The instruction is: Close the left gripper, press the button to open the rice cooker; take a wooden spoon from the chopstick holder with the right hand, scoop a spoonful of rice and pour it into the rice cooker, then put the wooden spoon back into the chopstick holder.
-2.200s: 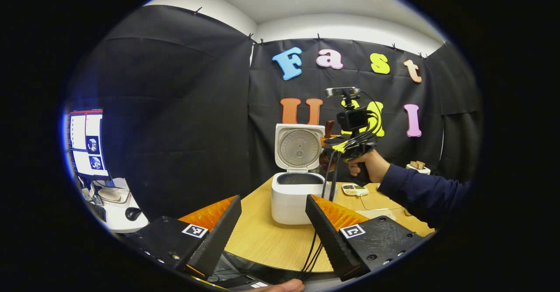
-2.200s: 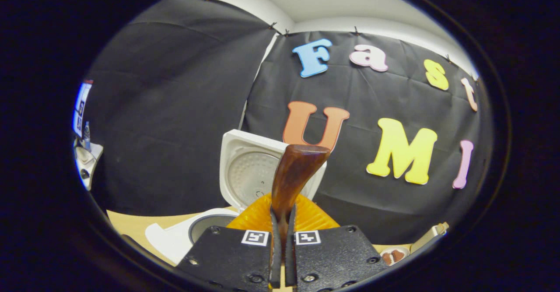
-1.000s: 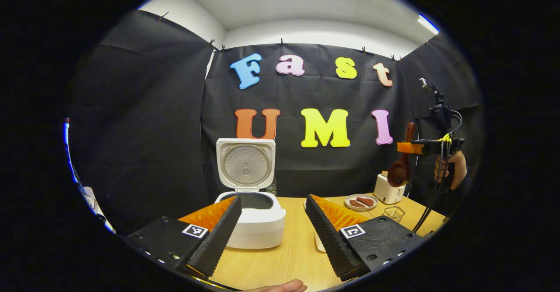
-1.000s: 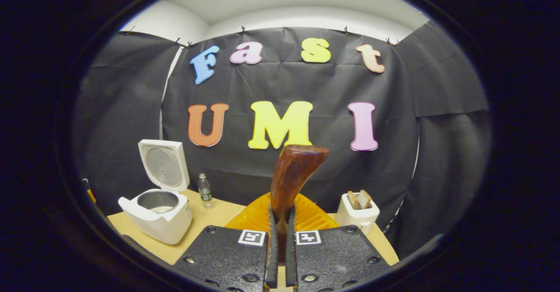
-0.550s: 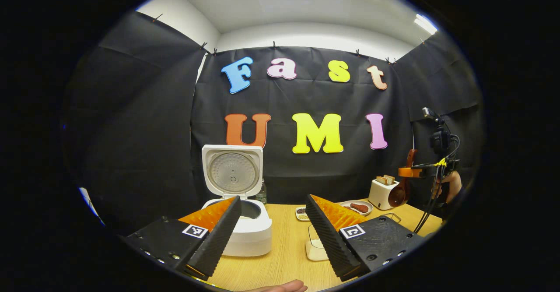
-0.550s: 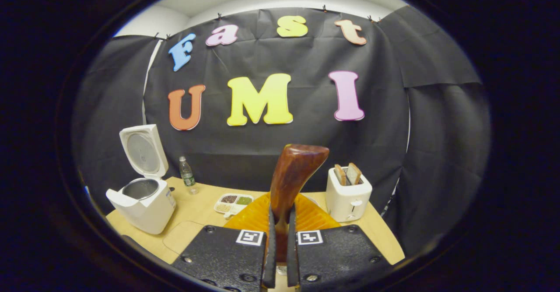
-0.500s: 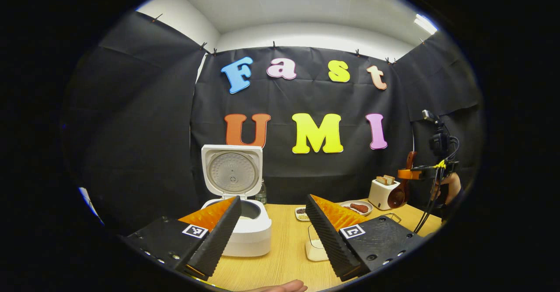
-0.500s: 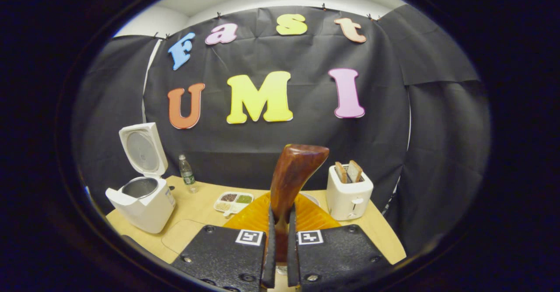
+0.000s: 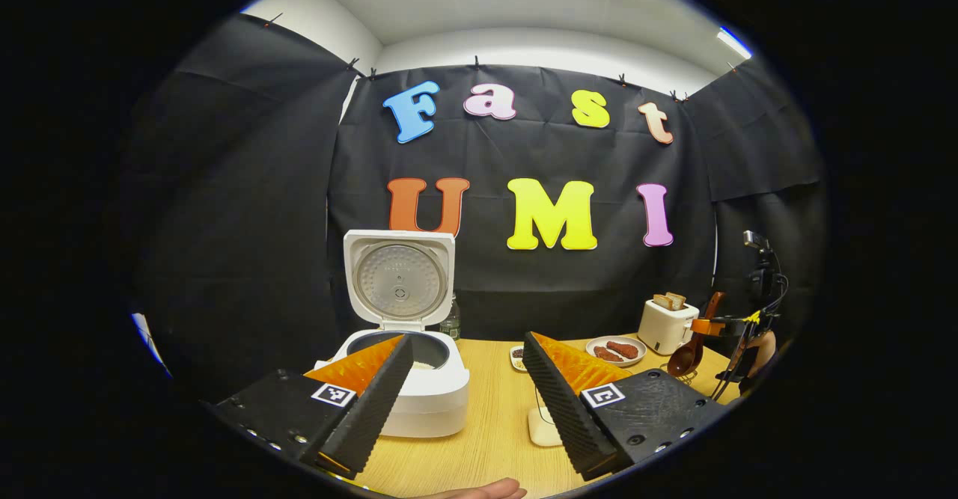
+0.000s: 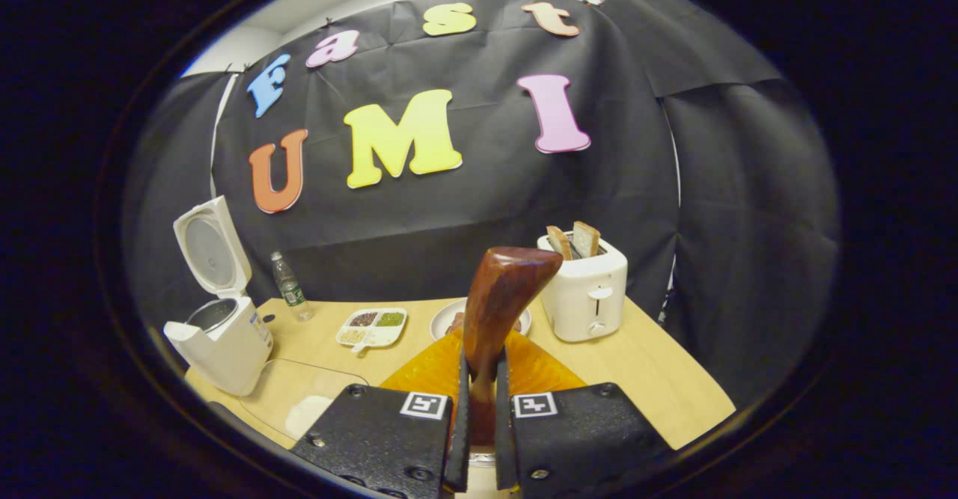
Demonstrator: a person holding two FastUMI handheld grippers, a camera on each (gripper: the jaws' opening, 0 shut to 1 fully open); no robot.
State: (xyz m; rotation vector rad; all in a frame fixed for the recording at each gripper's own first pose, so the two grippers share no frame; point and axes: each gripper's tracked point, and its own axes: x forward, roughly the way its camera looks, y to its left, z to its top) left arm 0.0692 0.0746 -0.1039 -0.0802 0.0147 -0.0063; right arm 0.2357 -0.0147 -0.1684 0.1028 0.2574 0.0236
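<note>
The wooden spoon (image 10: 498, 297) stands upright between the jaws of the right gripper (image 10: 479, 424), its handle end rising above them, both fingers clamped tight on the shaft. In the left gripper view the same spoon (image 9: 692, 346) hangs bowl-down from that gripper (image 9: 711, 327) far to the right of the rice cooker, its bowl low over a small wire holder on the counter; whether it touches the holder cannot be told.

The rice cooker (image 9: 419, 379) sits on the counter (image 9: 486, 439) with its lid (image 9: 399, 280) swung fully up and the inner pot exposed; a little white shows inside the pot. In the right gripper view the cooker (image 10: 221, 342) is at the counter's far left end.

The left gripper (image 9: 468, 394) is held just in front of the rice cooker, its jaws spread wide apart and grasping nothing.

A water bottle (image 10: 288, 278) stands just behind and to the right of the cooker. Further right of it lie a divided tray of grains (image 10: 372, 327), then a plate (image 9: 616, 349) with reddish pieces, then a white toaster (image 10: 585, 289) with two slices of bread standing in it. A clear container (image 10: 299, 398) of rice sits in front of the cooker.
</note>
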